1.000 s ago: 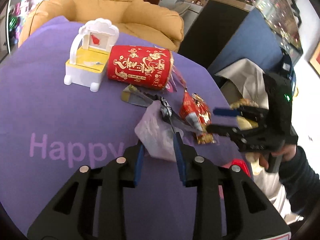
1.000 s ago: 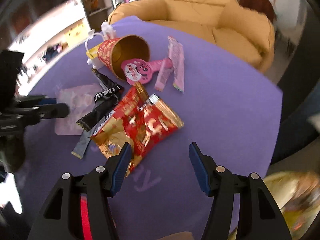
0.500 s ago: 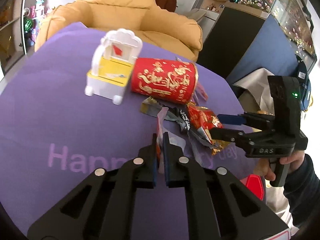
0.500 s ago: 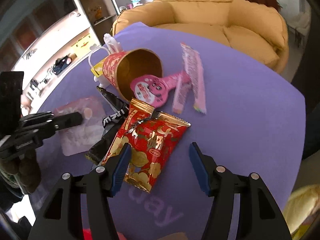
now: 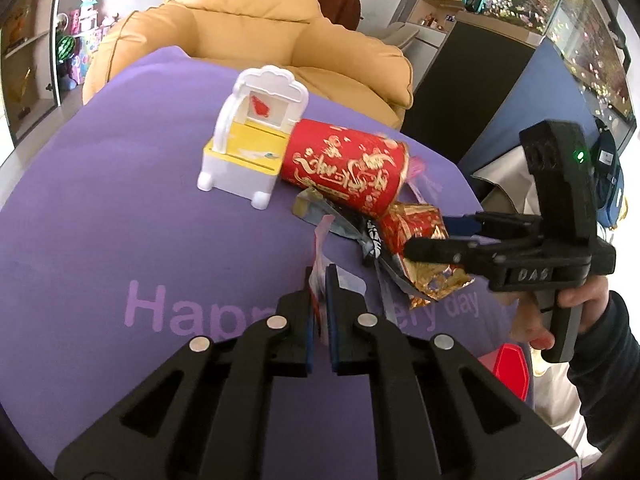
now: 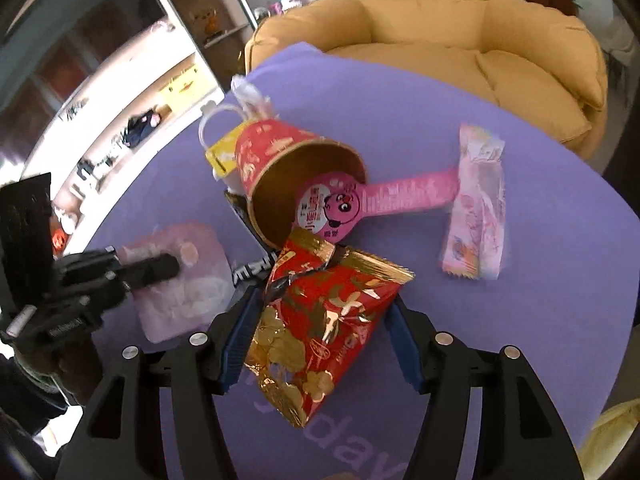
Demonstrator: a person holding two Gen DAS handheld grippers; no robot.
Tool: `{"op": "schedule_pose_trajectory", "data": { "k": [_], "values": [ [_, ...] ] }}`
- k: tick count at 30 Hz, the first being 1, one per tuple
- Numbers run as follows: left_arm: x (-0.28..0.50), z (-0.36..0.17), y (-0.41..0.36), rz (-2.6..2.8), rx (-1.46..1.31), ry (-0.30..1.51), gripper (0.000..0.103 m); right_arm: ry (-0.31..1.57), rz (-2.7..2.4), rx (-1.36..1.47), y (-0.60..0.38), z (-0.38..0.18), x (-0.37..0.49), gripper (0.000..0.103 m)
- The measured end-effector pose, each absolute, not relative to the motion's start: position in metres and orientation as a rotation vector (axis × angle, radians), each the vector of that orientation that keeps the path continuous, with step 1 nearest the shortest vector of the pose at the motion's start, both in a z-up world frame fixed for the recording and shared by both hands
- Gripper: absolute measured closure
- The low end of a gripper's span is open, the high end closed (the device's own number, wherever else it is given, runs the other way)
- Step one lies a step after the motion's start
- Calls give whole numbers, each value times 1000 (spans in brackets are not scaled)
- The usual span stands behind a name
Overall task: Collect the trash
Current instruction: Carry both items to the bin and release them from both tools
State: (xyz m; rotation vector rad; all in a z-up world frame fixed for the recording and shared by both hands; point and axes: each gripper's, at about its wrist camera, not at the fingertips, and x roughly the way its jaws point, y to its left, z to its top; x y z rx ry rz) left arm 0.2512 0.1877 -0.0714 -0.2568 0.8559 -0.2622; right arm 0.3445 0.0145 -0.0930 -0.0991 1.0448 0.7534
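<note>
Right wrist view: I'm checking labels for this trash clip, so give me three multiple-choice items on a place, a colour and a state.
1. Where is the red and gold snack bag?
A. between the right gripper's fingers
B. inside the cup
C. on the armchair

2. What colour is the tablecloth?
A. green
B. purple
C. white

3. How does the red paper cup stand?
A. upright
B. upside down
C. on its side

Answers: 1 A, the bag sits between the open fingers of the right gripper. 2 B, the cloth is purple all over. 3 C, its open mouth faces sideways toward the camera.
</note>
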Motion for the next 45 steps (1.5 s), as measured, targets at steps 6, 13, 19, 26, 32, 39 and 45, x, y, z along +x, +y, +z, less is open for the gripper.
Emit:
{"op": "schedule_pose_trajectory", "data": {
  "k": [6, 13, 19, 26, 32, 39, 45],
  "values": [
    [250, -68, 186, -275, -268, 849, 98, 1024, 731, -115, 10, -92, 331, 72],
    [246, -53, 170, -317, -254, 816, 99, 933, 675, -152, -21, -65, 298, 82],
    [240, -25, 146, -351, -225, 770, 99, 865, 631, -137, -53, -40, 277, 82],
    [228, 7, 106, -387, -148, 703, 101, 785, 584, -126, -93, -14, 245, 82],
    [218, 26, 60, -440, -84, 671, 101, 722, 532, -106, -136, 5, 221, 82],
    [213, 38, -12, -551, -18, 651, 101, 683, 424, -70, -201, 11, 197, 82],
    [218, 35, -70, -655, -4, 663, 101, 679, 322, -52, -251, 5, 179, 82]
  ]
}}
